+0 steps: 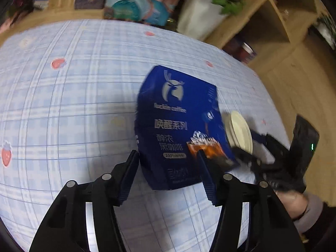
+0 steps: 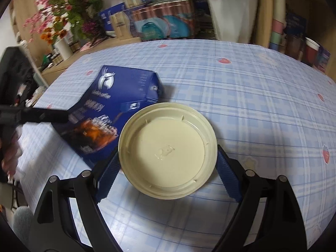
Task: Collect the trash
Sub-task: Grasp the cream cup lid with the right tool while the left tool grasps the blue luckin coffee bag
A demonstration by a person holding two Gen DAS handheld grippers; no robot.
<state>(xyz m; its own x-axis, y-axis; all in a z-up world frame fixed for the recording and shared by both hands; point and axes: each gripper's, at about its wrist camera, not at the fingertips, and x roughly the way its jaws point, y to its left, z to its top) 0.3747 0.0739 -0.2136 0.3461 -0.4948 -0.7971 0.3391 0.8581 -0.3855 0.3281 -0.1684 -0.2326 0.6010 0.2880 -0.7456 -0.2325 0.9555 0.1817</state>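
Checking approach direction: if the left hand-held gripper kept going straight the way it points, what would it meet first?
The blue coffee box. It already sits between the left hand-held gripper fingers, so going on would likely drive it further along the box, though depth is unclear.

Soft, even indoor light; the tablecloth (image 1: pixel 73 105) bulges with fisheye curve, corners go black. Motion blur smears the left view; the blue box (image 1: pixel 178 126) casts faint shadows.

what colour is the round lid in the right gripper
Cream, off-white lid, plain with no print; clearest in the right wrist view.
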